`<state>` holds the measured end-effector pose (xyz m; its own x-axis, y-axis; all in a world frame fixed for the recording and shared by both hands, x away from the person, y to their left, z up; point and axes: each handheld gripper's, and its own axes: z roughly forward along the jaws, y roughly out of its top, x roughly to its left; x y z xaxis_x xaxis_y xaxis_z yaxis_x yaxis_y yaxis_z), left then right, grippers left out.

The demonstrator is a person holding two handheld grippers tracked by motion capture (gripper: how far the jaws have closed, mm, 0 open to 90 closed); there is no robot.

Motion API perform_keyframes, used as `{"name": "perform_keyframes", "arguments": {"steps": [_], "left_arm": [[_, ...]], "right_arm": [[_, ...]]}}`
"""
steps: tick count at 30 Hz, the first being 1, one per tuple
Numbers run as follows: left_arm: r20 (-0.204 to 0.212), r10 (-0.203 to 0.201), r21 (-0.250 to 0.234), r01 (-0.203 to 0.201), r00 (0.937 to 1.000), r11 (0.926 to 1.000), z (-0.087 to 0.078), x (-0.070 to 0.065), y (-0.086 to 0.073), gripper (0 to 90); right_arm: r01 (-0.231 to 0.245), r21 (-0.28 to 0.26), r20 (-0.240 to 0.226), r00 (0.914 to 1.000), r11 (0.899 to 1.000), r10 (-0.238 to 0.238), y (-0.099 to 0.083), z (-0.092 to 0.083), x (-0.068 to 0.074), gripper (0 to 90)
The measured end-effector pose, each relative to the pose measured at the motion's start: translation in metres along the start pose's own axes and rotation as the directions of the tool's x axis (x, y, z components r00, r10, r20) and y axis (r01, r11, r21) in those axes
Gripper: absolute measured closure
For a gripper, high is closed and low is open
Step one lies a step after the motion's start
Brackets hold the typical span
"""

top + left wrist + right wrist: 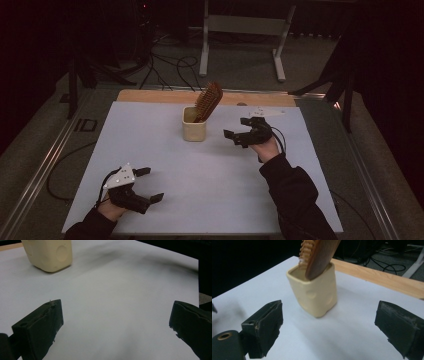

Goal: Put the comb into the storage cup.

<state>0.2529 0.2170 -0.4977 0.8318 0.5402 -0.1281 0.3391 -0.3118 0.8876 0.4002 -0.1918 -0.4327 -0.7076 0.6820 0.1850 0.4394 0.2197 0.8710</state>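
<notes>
A cream square cup stands at the middle rear of the white sheet, with a wooden hairbrush standing in it, bristle head up and leaning right. My right gripper hovers open just to the right of the cup, jaws pointing at it; in the right gripper view the cup and brush sit a little beyond the jaws. My left gripper is open near the front left of the sheet, holding nothing. The left gripper view catches the cup far off at top left.
The white sheet covers a wooden table whose bare edge shows at the back. Cables and a metal stand lie on the floor behind. Metal rails run along both sides of the table.
</notes>
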Motion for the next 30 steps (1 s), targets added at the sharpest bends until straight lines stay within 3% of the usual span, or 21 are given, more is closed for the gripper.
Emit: {"name": "perform_keyframes", "arguments": {"steps": [7,23,30], "left_arm": [[0.0,0.004,0.0,-0.004,1.0,1.0,0.0,0.0,0.0,0.0],[0.003,0.001,0.001,-0.001,1.0,1.0,0.0,-0.001,0.0,0.0],[0.0,0.004,0.003,-0.004,1.0,1.0,0.0,-0.001,0.0,0.0]], "right_arm": [[0.022,0.007,-0.017,0.9996,1.0,-0.022,-0.023,-0.013,0.005,7.7],[0.024,0.014,-0.056,0.9981,1.0,-0.023,-0.08,-0.043,0.008,7.7],[0.014,0.026,-0.043,0.999,1.0,-0.013,-0.102,-0.062,0.008,7.7]]}}
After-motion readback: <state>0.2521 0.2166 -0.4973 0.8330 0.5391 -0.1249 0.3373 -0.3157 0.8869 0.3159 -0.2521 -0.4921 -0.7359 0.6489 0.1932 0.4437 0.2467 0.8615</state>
